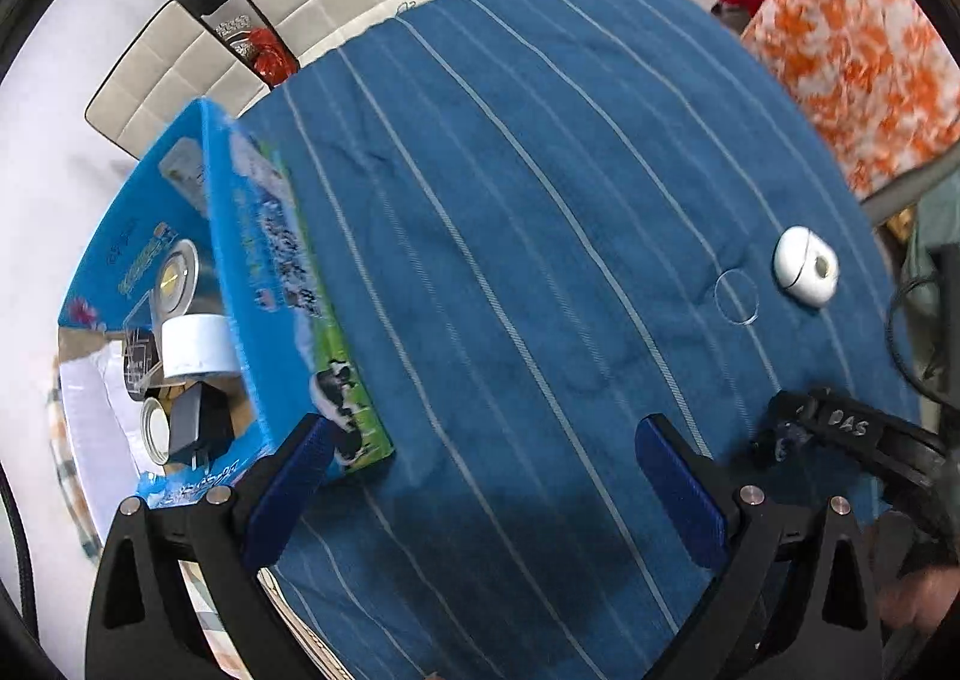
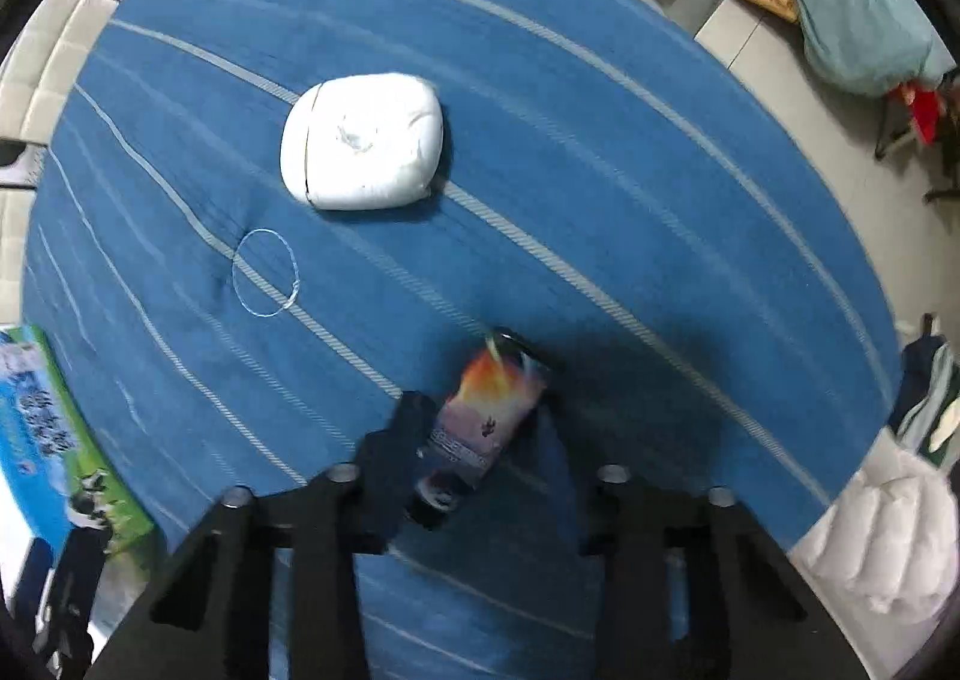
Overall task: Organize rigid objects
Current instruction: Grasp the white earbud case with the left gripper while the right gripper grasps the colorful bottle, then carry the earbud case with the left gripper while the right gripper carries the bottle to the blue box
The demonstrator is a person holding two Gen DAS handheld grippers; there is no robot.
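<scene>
right gripper has the printed card; box lies off to the left

landmark throughout: the blue milk box (image 1: pixel 282 284), standing open at the left edge of the blue striped cloth (image 1: pixel 540 170); nearest the right wrist camera, the right gripper (image 2: pixel 480 428) pinches one small printed card (image 2: pixel 489 416), a flame-coloured picture on it; its long axis runs forward along the fingers, tilted a little right, with the left finger (image 2: pixel 390 458) against its side and the right finger blurred; the card hangs just above the cloth, well right of the box, so the carry would go leftward; the left gripper (image 1: pixel 480 476) is spread wide and holds nothing, its left finger (image 1: pixel 288 494) just beside the box's near corner, making it the nearer arm to the box; farther out, one thin clear ring (image 2: pixel 265 272) lies flat on the cloth, right of the box; beyond it, one white earbud case (image 2: pixel 363 140), farthest from the box; inside the box, one white roll (image 1: pixel 195 344), one black adapter (image 1: pixel 198 422) and one round silver piece (image 1: pixel 177 275), others unclear.
</scene>
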